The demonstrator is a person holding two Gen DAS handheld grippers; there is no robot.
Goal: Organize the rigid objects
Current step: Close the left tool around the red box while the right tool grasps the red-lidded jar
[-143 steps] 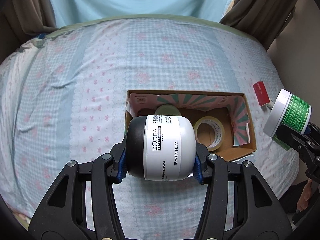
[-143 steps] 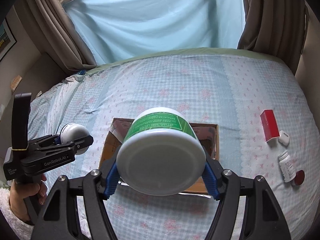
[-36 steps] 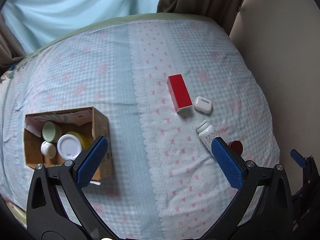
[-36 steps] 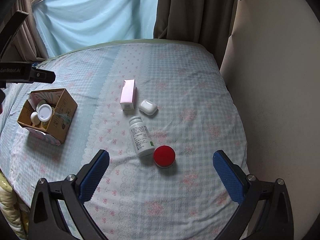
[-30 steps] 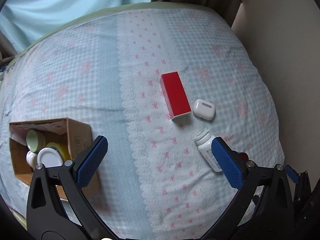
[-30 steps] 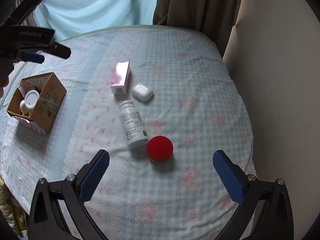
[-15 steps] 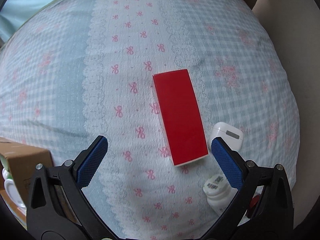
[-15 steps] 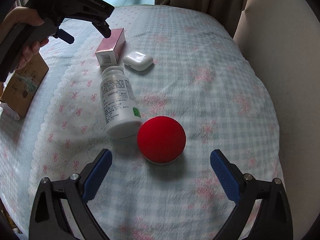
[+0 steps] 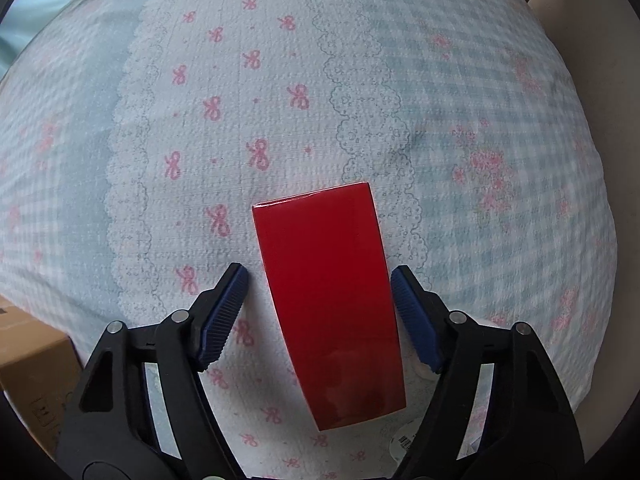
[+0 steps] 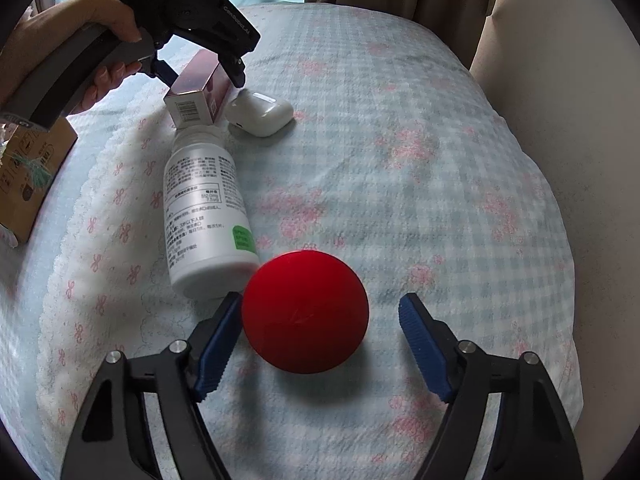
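A glossy red box [image 9: 328, 300] lies on the bedspread between the fingers of my left gripper [image 9: 319, 271]. Its jaws are closing; the right pad sits at the box's edge and a narrow gap shows at the left pad. In the right wrist view the same box [image 10: 200, 92] lies under the left gripper [image 10: 236, 68], held by a person's hand [image 10: 80, 20]. A red round object [image 10: 304, 312] sits between the fingers of my right gripper [image 10: 322, 299]. Those jaws are closing too; the left pad is at its side and the right pad stands apart.
A white pill bottle [image 10: 204, 208] lies on its side, touching the red round object. A white earbud case [image 10: 260, 114] rests beside the red box. A cardboard box [image 10: 28, 176] stands at the left. A beige wall [image 10: 580, 120] borders the bed on the right.
Both grippers came down close to the bedspread. The left one's jaws narrowed around the red box, the right one's around the red round object. Nothing has been lifted.
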